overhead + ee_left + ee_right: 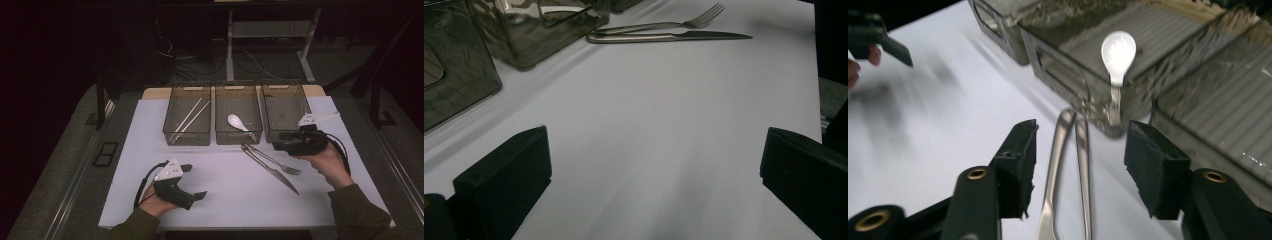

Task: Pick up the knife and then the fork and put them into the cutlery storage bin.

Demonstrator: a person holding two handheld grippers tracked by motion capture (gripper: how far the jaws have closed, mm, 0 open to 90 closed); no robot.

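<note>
Nearest the person, the left gripper (192,181) rests on the white table (225,200) with its jaws wide apart and nothing between them, idle and well away from the work; farther out and to the right, the right gripper (1078,160) is lowered over the handles of the fork (1055,165) and the knife (1084,165), which lie side by side on the table just in front of the bins; its jaws stand apart with both handles between them and the pads not yet pressing, so the step in hand looks like the reach for a pick. The next move calls for settling on one handle alone, since the two lie almost touching and a plain squeeze could catch both; beyond them, the middle bin (238,134) holds a white spoon (237,121), the left bin (186,135) a pair of chopsticks (189,120), and the right bin (280,115) sits empty beside the hand; the middle bin's front wall stands close ahead of the jaws.
</note>
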